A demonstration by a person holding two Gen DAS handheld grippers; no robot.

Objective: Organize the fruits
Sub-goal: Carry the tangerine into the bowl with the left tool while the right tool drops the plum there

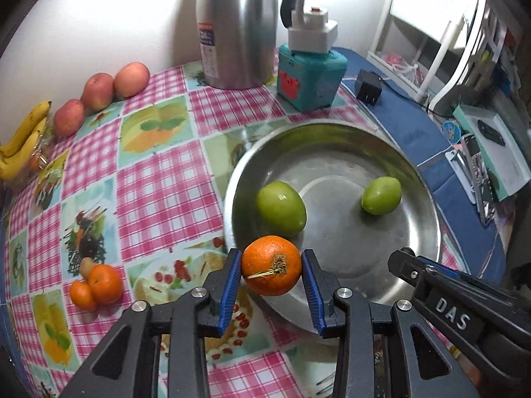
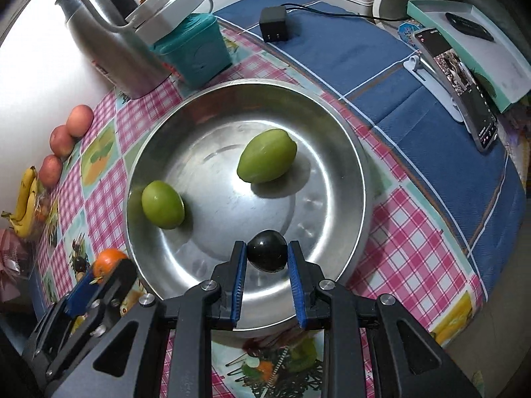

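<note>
Hovering over bowl [image 2: 360, 179]: left claw [image 1: 271, 267] grasping orange [image 1: 271, 265] at near rim; right claw [image 2: 267, 257] grasping plum [image 2: 267, 254], further inside.

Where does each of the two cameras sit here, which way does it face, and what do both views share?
Left wrist: on the left gripper, looking forward and down past its fingers, shut on an orange at the steel bowl rim; the right gripper's tip shows beside it.
Right wrist: on the right gripper, looking down into the bowl, holding a dark fruit; the left gripper shows lower left.
Shared: the bowl, two green fruits, kettle, teal box, apples, bananas.
</note>
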